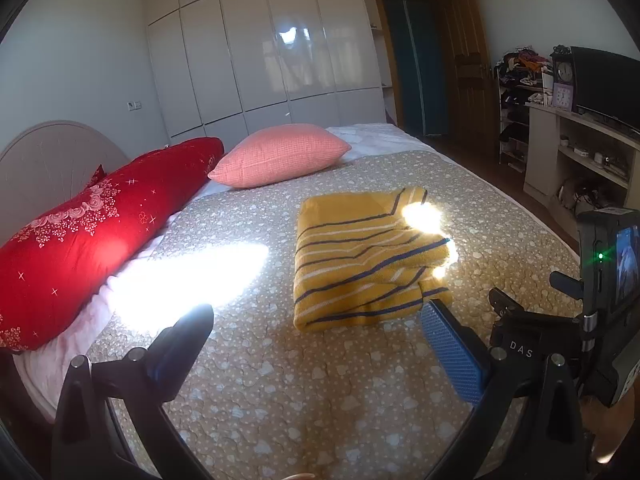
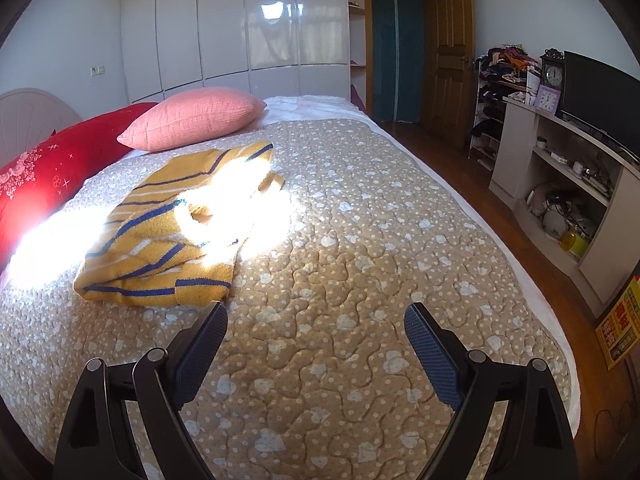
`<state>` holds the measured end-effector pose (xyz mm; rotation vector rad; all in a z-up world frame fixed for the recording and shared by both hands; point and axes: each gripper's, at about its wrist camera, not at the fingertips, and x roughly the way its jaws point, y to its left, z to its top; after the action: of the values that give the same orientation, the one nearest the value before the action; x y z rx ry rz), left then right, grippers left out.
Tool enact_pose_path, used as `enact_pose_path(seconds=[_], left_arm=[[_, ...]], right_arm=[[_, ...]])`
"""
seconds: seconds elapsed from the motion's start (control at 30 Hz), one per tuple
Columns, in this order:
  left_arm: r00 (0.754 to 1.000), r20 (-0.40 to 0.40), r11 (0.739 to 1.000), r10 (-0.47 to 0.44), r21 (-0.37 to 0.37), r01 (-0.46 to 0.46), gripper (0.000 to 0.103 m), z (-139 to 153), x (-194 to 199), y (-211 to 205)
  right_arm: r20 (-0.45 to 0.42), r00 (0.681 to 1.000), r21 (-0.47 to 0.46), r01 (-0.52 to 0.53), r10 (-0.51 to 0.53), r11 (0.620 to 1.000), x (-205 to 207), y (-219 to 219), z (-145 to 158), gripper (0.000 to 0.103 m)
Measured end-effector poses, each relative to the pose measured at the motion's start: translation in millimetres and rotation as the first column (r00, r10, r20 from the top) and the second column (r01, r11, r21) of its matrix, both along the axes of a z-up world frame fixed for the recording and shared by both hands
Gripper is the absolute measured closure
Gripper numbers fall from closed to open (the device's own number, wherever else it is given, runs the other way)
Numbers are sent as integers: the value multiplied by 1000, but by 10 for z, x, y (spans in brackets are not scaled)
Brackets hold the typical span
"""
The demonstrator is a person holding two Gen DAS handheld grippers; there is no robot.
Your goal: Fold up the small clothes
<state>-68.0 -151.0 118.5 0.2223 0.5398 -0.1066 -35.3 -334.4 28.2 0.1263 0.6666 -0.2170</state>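
A folded yellow sweater [image 1: 360,256] with navy and white stripes lies on the beige quilted bedspread [image 1: 280,380]. It also shows in the right wrist view [image 2: 160,240], partly washed out by sunlight. My left gripper [image 1: 320,320] is open and empty, hovering just in front of the sweater's near edge. My right gripper [image 2: 316,320] is open and empty, to the right of the sweater's near corner. The right gripper's body shows at the right edge of the left wrist view [image 1: 600,300].
A red pillow [image 1: 92,232] and a pink pillow [image 1: 280,156] lie at the head of the bed. A bright sun patch [image 1: 180,276] falls on the quilt. A shelf unit with a TV [image 2: 580,152] stands right of the bed across a wooden floor [image 2: 460,176].
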Motion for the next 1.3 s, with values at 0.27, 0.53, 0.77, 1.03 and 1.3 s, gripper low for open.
enact_pose_path(seconds=[0.27,0.53,0.77,1.03,1.3], left_arm=[[999,-45,1000,2,18,-1,0,-102,53,-7],[997,-81,1000,5,24,-3,0,-181,87,-11],[994,-109,1000,5,20,-3,0,-237,114,1],[989,-150,1000,0,14,2,0,-325,148,14],[981,-192,1000,-11,-6,10,0,-415,182,24]], right_arm=[[-4,1000,-7,-9,9,1000,3,17,-19,10],[-7,1000,-9,-19,19,1000,25,21,-34,10],[-11,1000,-15,-25,25,1000,39,33,-43,10],[-13,1000,-23,-28,28,999,55,44,-60,10],[-22,999,-34,-35,34,999,80,68,-93,9]])
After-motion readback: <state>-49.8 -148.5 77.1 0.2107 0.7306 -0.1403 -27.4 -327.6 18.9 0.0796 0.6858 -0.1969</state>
